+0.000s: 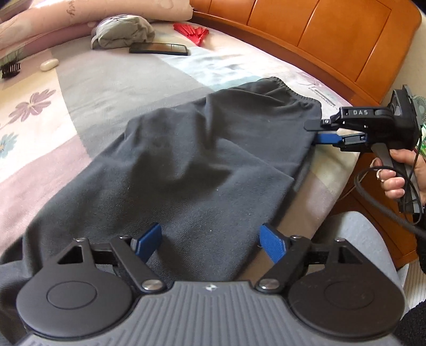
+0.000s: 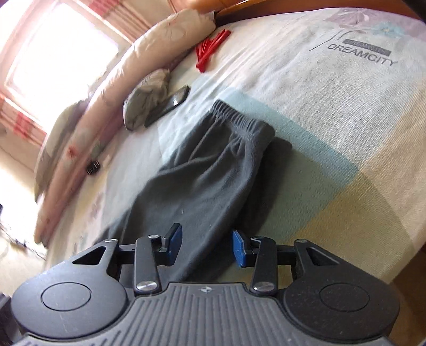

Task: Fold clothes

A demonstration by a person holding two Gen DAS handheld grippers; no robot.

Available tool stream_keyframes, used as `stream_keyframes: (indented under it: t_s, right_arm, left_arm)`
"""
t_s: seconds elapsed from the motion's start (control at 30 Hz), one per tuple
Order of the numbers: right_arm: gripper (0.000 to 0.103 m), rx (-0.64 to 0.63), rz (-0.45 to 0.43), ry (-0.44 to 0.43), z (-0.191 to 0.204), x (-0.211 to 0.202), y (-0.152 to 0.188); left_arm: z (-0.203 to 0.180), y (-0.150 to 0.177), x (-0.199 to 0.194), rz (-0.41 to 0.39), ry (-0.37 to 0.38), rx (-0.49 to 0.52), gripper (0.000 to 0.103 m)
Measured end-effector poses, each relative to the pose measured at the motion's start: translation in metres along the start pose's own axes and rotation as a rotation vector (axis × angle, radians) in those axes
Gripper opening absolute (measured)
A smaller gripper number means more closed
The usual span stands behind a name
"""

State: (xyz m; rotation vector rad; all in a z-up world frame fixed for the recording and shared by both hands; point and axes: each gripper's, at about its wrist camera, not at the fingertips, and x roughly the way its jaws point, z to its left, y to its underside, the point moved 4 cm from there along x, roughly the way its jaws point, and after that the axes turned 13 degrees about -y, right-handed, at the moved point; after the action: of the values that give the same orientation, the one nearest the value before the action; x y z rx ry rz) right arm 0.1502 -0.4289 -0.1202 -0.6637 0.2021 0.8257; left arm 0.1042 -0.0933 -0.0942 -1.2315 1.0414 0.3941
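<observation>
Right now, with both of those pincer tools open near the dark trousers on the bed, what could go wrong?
1. The right gripper is at the very edge of the dark grey fleece trousers, so it may catch too little cloth and slip.
2. A pull might drag them toward the black phone.

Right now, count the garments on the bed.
2. Dark pants lie spread between the grippers; a bundled grey garment sits by the pillows, beside the phone. More may lie hidden out of view.
</observation>
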Motion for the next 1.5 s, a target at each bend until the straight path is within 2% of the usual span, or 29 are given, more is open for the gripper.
stream_keyframes:
  t_s: [0.03,0.07,0.27,0.4,0.47,0.57,0.67,0.8,0.87,1.03,1.23,1.33,1.4,1.5]
  right_arm:
    - [0.028,-0.014,-0.015,-0.002,0.0,-0.001,-0.001]
    - [0.006,-0.027,-0.028,-0.004,0.001,-0.003,-0.002]
    - [0.003,-0.094,-0.049,0.045,0.004,-0.016,-0.007]
    - [0.004,-0.062,0.009,0.093,-0.013,-0.006,-0.004]
    - [0.007,-0.061,0.003,0.1,-0.011,-0.011,-0.002]
    - [0.012,-0.079,-0.019,0.106,0.003,-0.027,0.002]
    - [0.013,-0.053,0.001,-0.014,0.023,-0.034,0.013]
    - [0.016,0.05,0.124,-0.184,0.043,-0.008,0.037]
    - [0.016,0.086,0.179,-0.214,0.047,0.011,0.049]
    - [0.023,0.147,0.242,-0.165,0.043,0.033,0.07]
    - [0.03,0.168,0.217,-0.118,0.04,0.022,0.076]
    - [0.033,0.168,0.204,-0.109,0.041,0.019,0.076]
    - [0.035,0.171,0.198,-0.106,0.041,0.019,0.075]
    - [0.039,0.181,0.198,-0.119,0.042,0.019,0.075]
  left_arm:
    - [0.001,0.001,0.0,-0.001,-0.001,-0.009,0.083]
    - [0.002,0.002,0.0,-0.002,-0.002,-0.019,0.083]
    - [0.004,0.005,-0.008,-0.014,-0.005,-0.052,0.084]
    - [0.002,0.011,-0.005,0.008,0.0,-0.037,0.088]
    - [0.002,0.014,-0.005,0.006,-0.022,-0.023,0.088]
    - [0.002,0.012,-0.01,-0.015,-0.012,-0.017,0.088]
    - [0.0,0.007,-0.016,-0.05,-0.053,0.011,0.088]
    - [-0.007,0.003,-0.018,-0.083,-0.114,0.062,0.088]
    - [-0.009,0.003,-0.02,-0.09,-0.119,0.076,0.089]
    - [-0.014,0.007,-0.021,-0.096,-0.15,0.142,0.089]
    - [-0.035,0.006,-0.008,-0.09,-0.118,0.268,0.089]
    - [-0.044,0.0,-0.001,-0.117,-0.116,0.289,0.089]
    - [-0.046,-0.003,0.008,-0.094,-0.105,0.294,0.089]
    - [-0.048,-0.002,0.018,-0.079,-0.154,0.336,0.089]
